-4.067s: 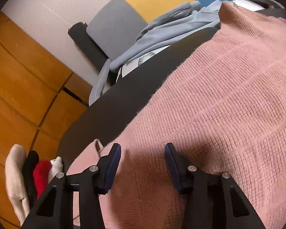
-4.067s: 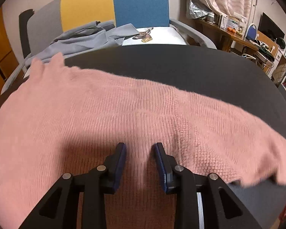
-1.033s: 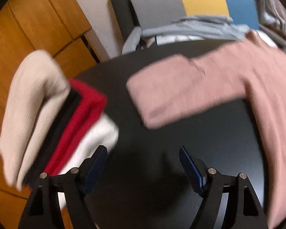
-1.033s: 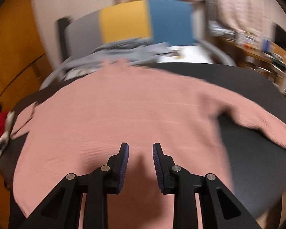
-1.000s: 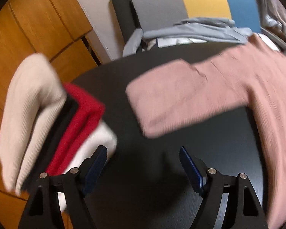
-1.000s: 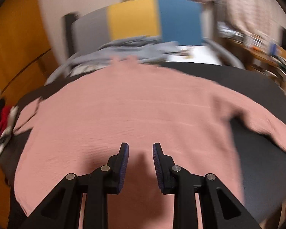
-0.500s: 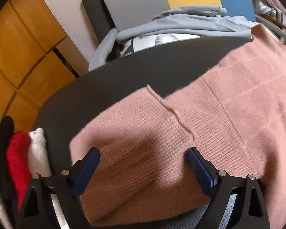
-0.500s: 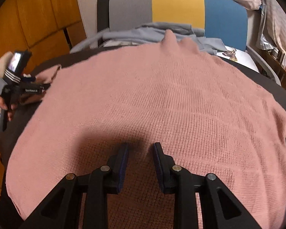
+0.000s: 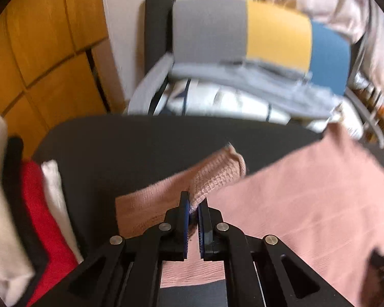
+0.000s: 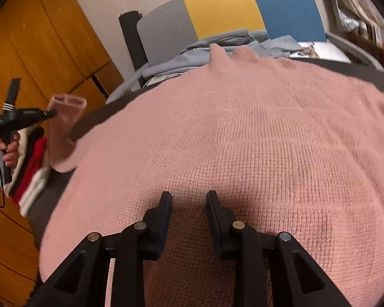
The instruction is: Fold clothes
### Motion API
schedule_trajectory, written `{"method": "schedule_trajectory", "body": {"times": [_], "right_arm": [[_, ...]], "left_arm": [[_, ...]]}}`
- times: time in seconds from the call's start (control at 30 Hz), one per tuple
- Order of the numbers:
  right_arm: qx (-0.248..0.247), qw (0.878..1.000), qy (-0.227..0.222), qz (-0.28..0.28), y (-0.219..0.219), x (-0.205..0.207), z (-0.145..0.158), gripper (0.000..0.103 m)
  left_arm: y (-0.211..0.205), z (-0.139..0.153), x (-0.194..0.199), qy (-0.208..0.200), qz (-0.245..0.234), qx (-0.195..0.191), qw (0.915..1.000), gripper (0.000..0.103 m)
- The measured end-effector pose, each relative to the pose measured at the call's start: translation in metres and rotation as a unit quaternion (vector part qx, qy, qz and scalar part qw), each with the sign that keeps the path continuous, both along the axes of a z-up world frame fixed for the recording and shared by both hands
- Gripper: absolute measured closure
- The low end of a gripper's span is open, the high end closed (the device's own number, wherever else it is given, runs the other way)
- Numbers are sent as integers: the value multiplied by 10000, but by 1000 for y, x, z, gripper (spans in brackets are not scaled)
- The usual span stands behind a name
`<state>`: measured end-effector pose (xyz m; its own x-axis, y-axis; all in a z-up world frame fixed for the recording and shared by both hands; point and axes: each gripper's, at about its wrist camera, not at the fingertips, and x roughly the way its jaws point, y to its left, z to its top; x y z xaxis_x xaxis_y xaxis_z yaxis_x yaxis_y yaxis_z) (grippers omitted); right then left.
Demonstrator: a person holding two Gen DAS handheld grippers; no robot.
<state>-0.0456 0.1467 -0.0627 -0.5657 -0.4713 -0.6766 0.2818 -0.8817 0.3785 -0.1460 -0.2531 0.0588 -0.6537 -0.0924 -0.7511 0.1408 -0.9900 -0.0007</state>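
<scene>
A: Left gripper [image 9: 194, 206] reads clamped on my feed, pads pinching the sleeve cuff [image 9: 217, 176] of the pink sweater [image 10: 243, 140], cuff lifted off the black table [image 9: 140, 140].

B: Right side?

A: Right gripper [image 10: 189, 202] hovers over the sweater body, jaws partly apart, nothing between them. I can't tell whether the tips touch the knit.

B: Where's the sweater?

A: Spread flat across the table, neck toward the chair [image 10: 230, 10]. Folded stack [image 9: 33, 217] sits at the table's left edge.
</scene>
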Motion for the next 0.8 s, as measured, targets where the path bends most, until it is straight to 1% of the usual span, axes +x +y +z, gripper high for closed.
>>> {"method": "schedule_trajectory", "body": {"times": [0.07,0.2,0.33,0.43,0.53,0.6,0.7,0.8], "right_arm": [[-143,9999,-28,-14,3,0,-1,75],[-159,9999,-16,-11,4,2,0,75],[-320,9995,-40,-13,9,1,-1,75],[-567,9984,-87,-22,15,1,-4,75],[-733,9972,-119,-19,20,0,-5,75],[-755,9970,-138,-19,20,2,-5,75],[-775,9969,-137,-18,20,3,-6,75],[-796,9967,-138,-16,21,3,-6,75]], "left_arm": [[14,29,2,251,-129,57,9996,97],[50,82,-2,603,-491,260,9966,97],[92,110,-13,728,-820,505,9927,97],[131,113,-20,692,-1033,650,9901,97],[170,98,-29,487,-1236,787,9880,97],[193,82,-34,323,-1347,856,9867,97],[214,62,-37,79,-1492,888,9848,97],[216,41,-39,-130,-1487,1059,9831,97]]}}
